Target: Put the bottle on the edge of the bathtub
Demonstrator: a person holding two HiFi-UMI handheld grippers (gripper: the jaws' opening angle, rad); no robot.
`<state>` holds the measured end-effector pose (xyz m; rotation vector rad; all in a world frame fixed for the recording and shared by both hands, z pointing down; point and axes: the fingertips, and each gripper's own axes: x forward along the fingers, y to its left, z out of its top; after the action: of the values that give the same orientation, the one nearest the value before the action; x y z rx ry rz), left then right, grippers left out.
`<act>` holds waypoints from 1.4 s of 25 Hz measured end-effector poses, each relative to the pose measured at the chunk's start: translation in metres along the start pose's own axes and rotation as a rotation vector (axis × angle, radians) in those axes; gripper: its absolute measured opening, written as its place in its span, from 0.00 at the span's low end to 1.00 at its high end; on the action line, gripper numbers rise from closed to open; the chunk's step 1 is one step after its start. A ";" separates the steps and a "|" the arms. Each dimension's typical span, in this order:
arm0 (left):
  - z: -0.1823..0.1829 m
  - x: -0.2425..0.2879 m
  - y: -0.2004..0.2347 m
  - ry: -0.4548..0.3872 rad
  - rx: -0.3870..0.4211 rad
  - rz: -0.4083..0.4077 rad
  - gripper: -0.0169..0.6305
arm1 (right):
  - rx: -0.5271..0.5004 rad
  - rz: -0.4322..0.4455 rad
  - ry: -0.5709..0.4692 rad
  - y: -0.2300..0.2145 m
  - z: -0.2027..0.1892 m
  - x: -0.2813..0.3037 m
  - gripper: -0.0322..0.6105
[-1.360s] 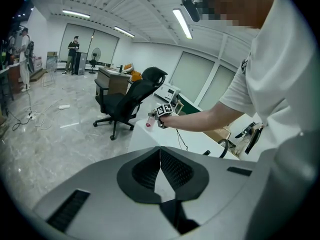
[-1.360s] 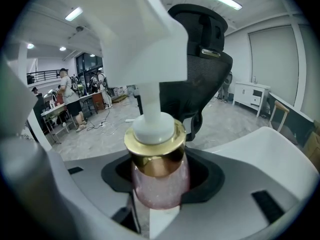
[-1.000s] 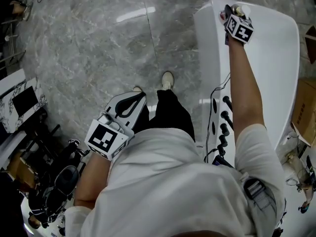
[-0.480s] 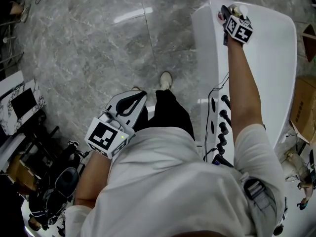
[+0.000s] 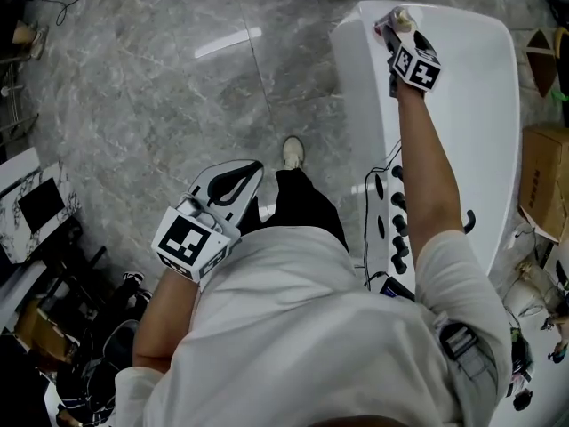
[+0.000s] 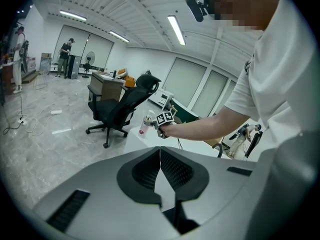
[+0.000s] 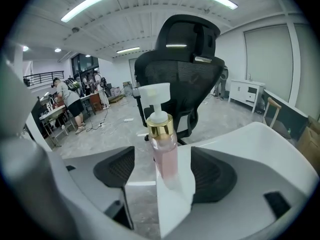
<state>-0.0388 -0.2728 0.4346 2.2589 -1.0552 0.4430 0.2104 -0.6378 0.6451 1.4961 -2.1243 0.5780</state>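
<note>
A clear bottle [image 7: 165, 156] of pink liquid, with a gold collar and white pump, stands upright on the white bathtub's edge [image 7: 175, 204]. My right gripper [image 7: 162, 160] sits around it, and its jaws are opening: both pads stand clear of the bottle's sides. In the head view the bottle [image 5: 396, 18] is at the far corner of the bathtub rim [image 5: 356, 78], just beyond the right gripper [image 5: 392, 32]. My left gripper [image 5: 242, 174] hangs by my left hip, away from the tub. Its jaws are shut with nothing between them [image 6: 160, 151].
A black office chair [image 7: 180, 69] stands on the grey marble floor just past the tub's far end. Dark tap handles [image 5: 397, 229] line the near rim of the tub. A cardboard box [image 5: 542, 185] sits to the right of the tub. People stand far off in the room.
The right gripper stays at the tub's far corner beside the bottle. The head view has shifted slightly. The left gripper has not moved.
</note>
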 end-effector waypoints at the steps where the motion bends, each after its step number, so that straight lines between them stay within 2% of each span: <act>1: 0.002 -0.002 0.000 -0.006 0.012 -0.008 0.05 | 0.006 -0.003 0.000 0.001 -0.001 -0.007 0.61; 8: 0.007 -0.024 -0.011 -0.033 0.092 -0.074 0.05 | 0.007 0.015 0.000 0.026 -0.020 -0.064 0.56; 13: 0.004 -0.048 -0.017 -0.048 0.141 -0.111 0.05 | 0.024 0.058 -0.013 0.062 -0.027 -0.120 0.47; 23: -0.023 -0.116 -0.011 -0.078 0.172 -0.147 0.05 | -0.018 0.116 -0.030 0.163 -0.058 -0.247 0.27; 30: -0.044 -0.162 -0.003 -0.106 0.180 -0.154 0.05 | -0.038 0.164 -0.037 0.241 -0.082 -0.328 0.18; 35: -0.072 -0.191 0.010 -0.117 0.176 -0.135 0.05 | -0.057 0.211 -0.043 0.296 -0.100 -0.377 0.13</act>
<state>-0.1702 -0.1218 0.3935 2.5205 -0.9445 0.3629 0.0530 -0.2050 0.4792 1.2733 -2.3290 0.5574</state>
